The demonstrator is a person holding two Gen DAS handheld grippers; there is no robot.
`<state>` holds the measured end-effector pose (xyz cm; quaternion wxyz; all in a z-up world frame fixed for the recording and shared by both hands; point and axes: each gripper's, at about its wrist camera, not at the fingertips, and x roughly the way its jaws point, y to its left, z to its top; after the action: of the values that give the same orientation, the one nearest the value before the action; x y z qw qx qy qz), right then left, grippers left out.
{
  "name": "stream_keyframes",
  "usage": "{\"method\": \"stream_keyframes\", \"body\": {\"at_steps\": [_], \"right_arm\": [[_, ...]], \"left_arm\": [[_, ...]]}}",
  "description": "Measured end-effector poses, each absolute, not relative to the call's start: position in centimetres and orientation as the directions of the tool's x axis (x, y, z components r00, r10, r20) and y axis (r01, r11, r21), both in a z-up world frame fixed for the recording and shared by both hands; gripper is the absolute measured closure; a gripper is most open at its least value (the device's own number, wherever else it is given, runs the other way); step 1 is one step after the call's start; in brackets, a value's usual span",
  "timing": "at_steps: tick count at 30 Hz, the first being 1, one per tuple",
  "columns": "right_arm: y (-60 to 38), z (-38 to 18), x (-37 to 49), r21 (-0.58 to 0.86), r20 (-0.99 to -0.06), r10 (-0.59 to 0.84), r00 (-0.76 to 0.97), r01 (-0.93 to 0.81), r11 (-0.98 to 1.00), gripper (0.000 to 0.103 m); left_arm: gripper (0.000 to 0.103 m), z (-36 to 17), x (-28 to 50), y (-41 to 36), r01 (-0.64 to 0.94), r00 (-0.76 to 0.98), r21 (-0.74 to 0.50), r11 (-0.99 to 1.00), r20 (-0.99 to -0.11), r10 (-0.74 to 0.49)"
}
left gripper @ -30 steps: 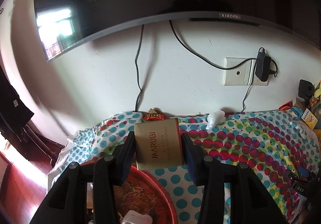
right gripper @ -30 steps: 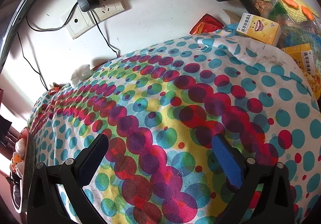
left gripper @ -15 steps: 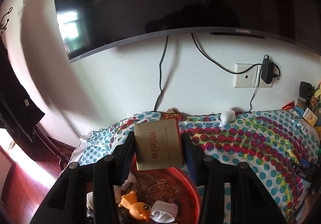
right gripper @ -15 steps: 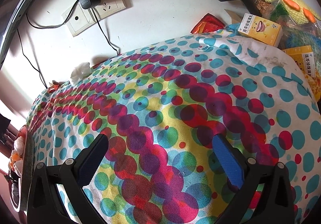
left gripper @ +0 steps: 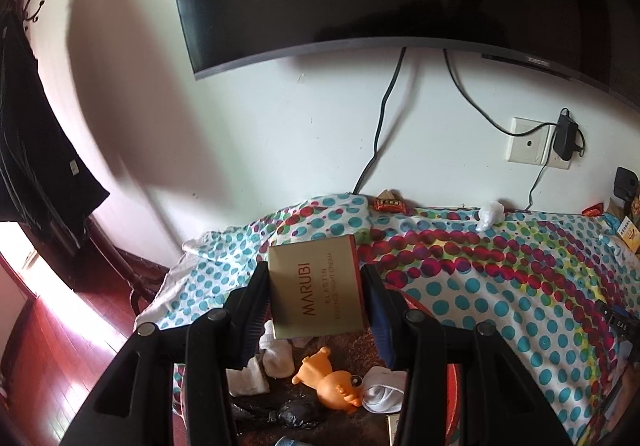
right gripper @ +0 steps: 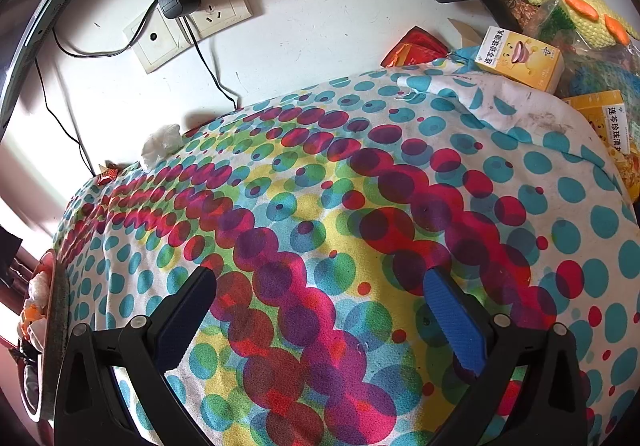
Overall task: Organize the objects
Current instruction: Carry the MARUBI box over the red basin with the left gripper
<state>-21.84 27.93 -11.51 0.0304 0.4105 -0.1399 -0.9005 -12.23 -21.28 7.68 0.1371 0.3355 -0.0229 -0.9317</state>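
Here the left gripper (left gripper: 316,296) was clamped on a flat tan cardboard box printed MARUBI (left gripper: 316,292), its two pads pressed against the box's sides, holding it above a round red tray (left gripper: 450,370). In the tray lay an orange rubber toy figure (left gripper: 332,380) and rolled white socks (left gripper: 276,354). The right gripper (right gripper: 320,312) hung with its blue-padded jaws spread wide and empty over the dotted multicoloured tablecloth (right gripper: 360,182), near two yellow medicine cartons (right gripper: 520,56).
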Motion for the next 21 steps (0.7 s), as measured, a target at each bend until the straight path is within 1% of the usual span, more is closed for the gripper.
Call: {"method": "stream_keyframes", "body": {"at_steps": [6,12,16,21], "right_arm": [[27.9,-11.5,-21.8,0.278,-0.73,-0.17,-0.661,-0.06,-0.959,0.0],[27.9,-11.6,-21.8,0.277,-0.731,-0.17,-0.661,-0.059,-0.959,0.0],[27.8,-11.6,-21.8,0.279,-0.73,-0.172,-0.662,-0.059,-0.958,0.0],[27.8,-11.5,-21.8,0.28,-0.729,-0.172,-0.662,-0.059,-0.958,0.0]], "left_arm": [[0.057,6.3,-12.5,-23.9,0.28,-0.71,0.128,-0.951,-0.639,-0.295],[0.057,5.1,-11.9,-28.0,0.353,-0.672,0.129,-0.927,-0.654,-0.347],[0.057,4.2,-11.4,-29.6,0.378,-0.647,0.151,-0.913,-0.662,-0.378],[0.057,3.2,-11.3,-31.4,0.404,-0.623,0.144,-0.903,-0.68,-0.387]]}}
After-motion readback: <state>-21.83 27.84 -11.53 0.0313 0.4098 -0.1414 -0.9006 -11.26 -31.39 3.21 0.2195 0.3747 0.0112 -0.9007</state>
